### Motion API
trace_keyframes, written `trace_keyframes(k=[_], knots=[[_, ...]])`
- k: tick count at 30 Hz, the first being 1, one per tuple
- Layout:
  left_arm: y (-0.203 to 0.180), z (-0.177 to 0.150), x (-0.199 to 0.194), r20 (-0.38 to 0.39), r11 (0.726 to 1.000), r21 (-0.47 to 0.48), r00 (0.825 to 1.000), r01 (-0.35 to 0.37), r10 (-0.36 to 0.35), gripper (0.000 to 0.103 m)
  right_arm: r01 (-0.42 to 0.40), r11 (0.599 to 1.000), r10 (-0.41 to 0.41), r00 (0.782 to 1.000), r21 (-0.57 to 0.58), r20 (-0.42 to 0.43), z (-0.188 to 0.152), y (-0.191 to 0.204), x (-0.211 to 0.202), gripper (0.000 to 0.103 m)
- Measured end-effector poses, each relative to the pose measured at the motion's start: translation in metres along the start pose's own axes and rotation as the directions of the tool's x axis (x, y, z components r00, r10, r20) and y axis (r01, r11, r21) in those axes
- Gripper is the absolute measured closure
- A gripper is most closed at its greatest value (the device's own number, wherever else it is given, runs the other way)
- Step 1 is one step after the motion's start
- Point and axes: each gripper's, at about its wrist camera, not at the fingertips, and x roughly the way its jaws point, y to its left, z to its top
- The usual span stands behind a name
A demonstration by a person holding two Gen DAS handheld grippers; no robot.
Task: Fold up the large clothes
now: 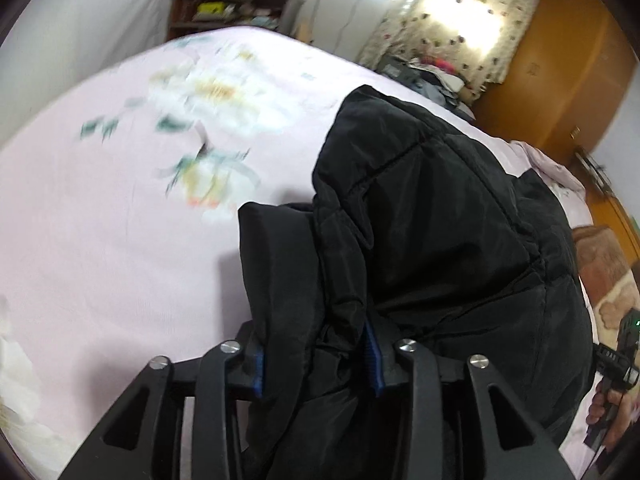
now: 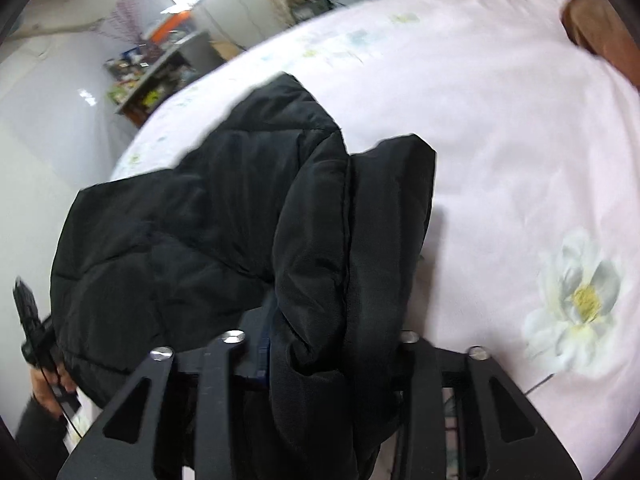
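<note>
Folding the large black quilted padded jacket (image 1: 432, 208) across the pale pink flower-printed bed sheet (image 1: 100, 240) calls for both ends to travel together, so keep your two hands level and at a constant spacing. The jacket lies draped over the bed, its far portion resting on the sheet and its near edge gathered up into both tools. Lay the lifted edge squarely onto the body of the garment, judging by the quilted seams, and let go only once the fabric is supported by the bed; a one-sided release is likely to skew the fold.

The left gripper (image 1: 318, 364) has a thick roll of jacket between its blue pads (image 1: 259, 372); a sliver of pad shows beside the cloth, so you cannot tell whether it clamps or merely cradles. The right gripper (image 2: 332, 354) likewise has bunched jacket filling its jaws, and the pads are hidden.

The left wrist view alone shows the orange wooden wardrobe (image 1: 560, 72) and the sunlit dotted curtain (image 1: 452, 20). The right wrist view alone shows the white printed flower (image 2: 576, 300).
</note>
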Motion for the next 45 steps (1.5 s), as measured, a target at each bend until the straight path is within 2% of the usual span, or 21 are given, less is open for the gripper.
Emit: trace_keyframes(k=[2, 3, 5, 9, 11, 13, 16, 18, 19, 21, 23, 27, 31, 35, 38, 43, 45], knots=[[0.006, -0.005, -0.004, 0.011, 1.0, -0.01, 1.0, -0.003, 0.003, 0.047, 0.01, 1.0, -0.01, 1.0, 0.025, -0.009, -0.002, -0.008, 0.001, 0.049], [0.009, -0.006, -0.009, 0.01, 1.0, -0.019, 1.0, -0.003, 0.003, 0.047, 0.016, 0.999, -0.015, 1.0, 0.028, -0.008, -0.001, -0.009, -0.004, 0.045], [0.016, -0.005, -0.025, 0.022, 0.999, -0.038, 1.0, 0.003, -0.003, 0.047, 0.028, 0.999, -0.028, 1.0, 0.026, 0.011, -0.005, -0.009, -0.021, 0.044], [0.025, 0.002, -0.071, 0.116, 0.997, -0.049, 0.991, -0.059, 0.065, 0.047, 0.083, 0.996, -0.081, 0.994, -0.034, 0.078, -0.005, 0.003, -0.059, 0.043], [0.018, 0.011, -0.085, 0.155, 0.998, -0.047, 0.987, -0.043, 0.05, 0.042, 0.152, 0.985, -0.139, 0.98, -0.083, 0.144, -0.002, 0.018, -0.075, 0.043], [-0.003, 0.021, -0.088, 0.177, 1.0, 0.004, 0.984, -0.021, 0.02, 0.041, 0.182, 0.976, -0.158, 0.969, -0.117, 0.192, 0.004, 0.035, -0.079, 0.043], [-0.044, 0.033, -0.068, 0.177, 0.993, 0.119, 0.984, -0.02, -0.002, 0.04, 0.165, 0.972, -0.127, 0.968, -0.166, 0.218, 0.021, 0.064, -0.067, 0.043], [-0.061, 0.038, -0.045, 0.16, 0.988, 0.156, 0.987, -0.022, -0.003, 0.04, 0.171, 0.965, -0.126, 0.967, -0.2, 0.221, 0.026, 0.076, -0.049, 0.043], [-0.067, 0.041, -0.03, 0.147, 0.983, 0.179, 0.989, -0.042, 0.015, 0.04, 0.183, 0.96, -0.136, 0.967, -0.212, 0.215, 0.027, 0.077, -0.038, 0.043], [-0.074, 0.041, 0.004, 0.127, 0.961, 0.238, 0.986, -0.139, 0.111, 0.04, 0.215, 0.95, -0.176, 0.968, -0.227, 0.181, 0.031, 0.076, -0.012, 0.043], [-0.072, 0.036, 0.025, 0.131, 0.942, 0.279, 0.979, -0.186, 0.154, 0.036, 0.265, 0.932, -0.234, 0.961, -0.247, 0.148, 0.032, 0.067, 0.017, 0.043], [-0.065, 0.025, 0.035, 0.15, 0.949, 0.255, 0.977, -0.183, 0.148, 0.034, 0.261, 0.937, -0.226, 0.96, -0.232, 0.166, 0.027, 0.053, 0.032, 0.041], [-0.07, 0.025, 0.036, 0.144, 0.942, 0.266, 0.974, -0.206, 0.172, 0.034, 0.279, 0.932, -0.245, 0.956, -0.233, 0.164, 0.027, 0.053, 0.035, 0.041], [-0.075, 0.027, 0.006, 0.138, 0.942, 0.268, 0.976, -0.2, 0.168, 0.035, 0.326, 0.911, -0.296, 0.943, -0.252, 0.153, 0.028, 0.065, 0.01, 0.041], [-0.071, 0.015, -0.037, 0.173, 0.955, 0.249, 0.977, -0.164, 0.122, 0.035, 0.301, 0.919, -0.259, 0.948, -0.253, 0.186, 0.012, 0.071, -0.026, 0.041], [-0.063, -0.035, -0.1, 0.205, 0.978, 0.186, 0.977, -0.093, 0.053, 0.035, 0.238, 0.943, -0.186, 0.957, -0.233, 0.224, -0.035, 0.079, -0.081, 0.041], [-0.062, -0.056, -0.106, 0.184, 0.978, 0.181, 0.981, -0.104, 0.07, 0.035, 0.22, 0.948, -0.169, 0.961, -0.231, 0.221, -0.054, 0.083, -0.093, 0.041]])
